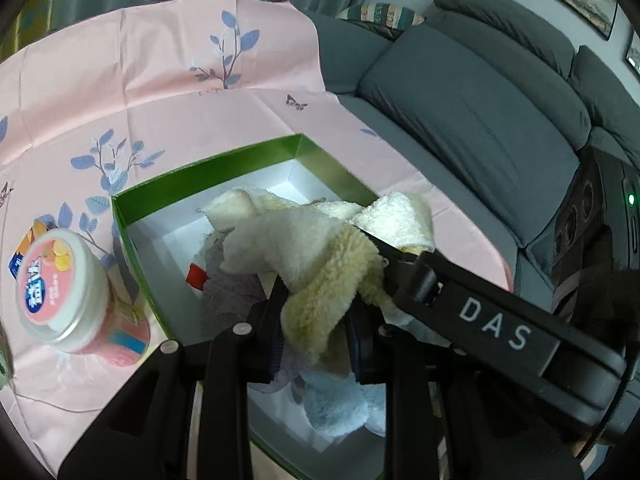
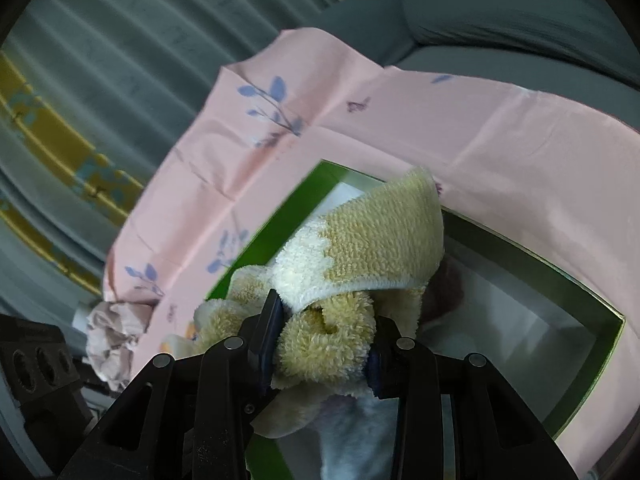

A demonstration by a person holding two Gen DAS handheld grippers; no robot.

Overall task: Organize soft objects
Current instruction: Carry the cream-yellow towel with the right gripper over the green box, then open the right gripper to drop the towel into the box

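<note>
Tongs left (image 1: 320,320) and right (image 2: 320,344) both pinching yellow towel (image 1: 320,272), above green box (image 1: 208,172).

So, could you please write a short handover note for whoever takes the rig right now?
Left tongs: shut on the yellow towel.
Right tongs: shut on the same towel, bunched between the pads.
The towel hangs over the green box, on the pink cloth.
Done: a grey cloth and a blue cloth lie in the box.
Left: lower the towel in and release.
</note>
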